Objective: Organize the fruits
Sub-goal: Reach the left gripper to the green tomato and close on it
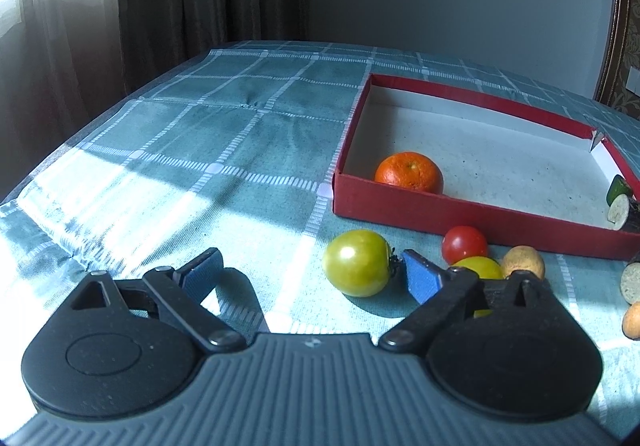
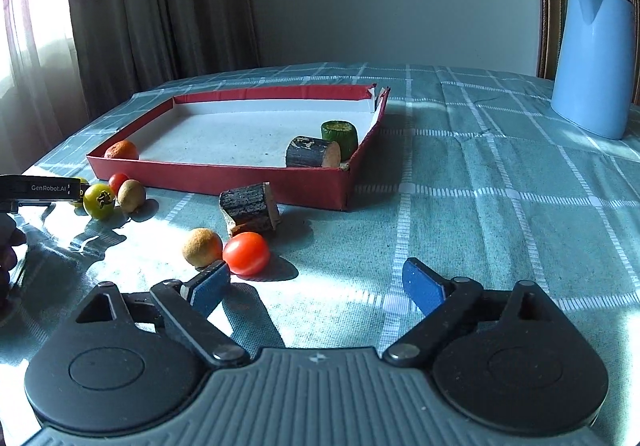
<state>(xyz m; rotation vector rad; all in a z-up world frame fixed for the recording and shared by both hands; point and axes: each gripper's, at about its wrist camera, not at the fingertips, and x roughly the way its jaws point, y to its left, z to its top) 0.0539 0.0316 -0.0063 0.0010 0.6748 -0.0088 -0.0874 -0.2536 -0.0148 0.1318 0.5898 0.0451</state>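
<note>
Grippers wide, L gripper [image 1: 312,270] by green tomato [image 1: 357,263]

A shallow red box [image 2: 224,182] with a white floor lies open on the checked cloth and serves as the landmark. Inside it, an orange [image 1: 409,171] sits in the near left corner, while a dark log-like chunk [image 2: 313,153] lying on its side and an upright green cylinder [image 2: 340,134] sit by the near right corner. Outside the box's near wall lie a big green tomato [image 1: 357,262], a small red tomato [image 1: 465,244], a second yellow-green tomato [image 2: 99,200] and a tan round fruit [image 2: 131,196]. Further along that wall, another dark chunk [image 2: 251,208] rests tilted, with a tan ball [image 2: 202,247] and a red tomato [image 2: 246,253] touching each other just beyond it.
</note>
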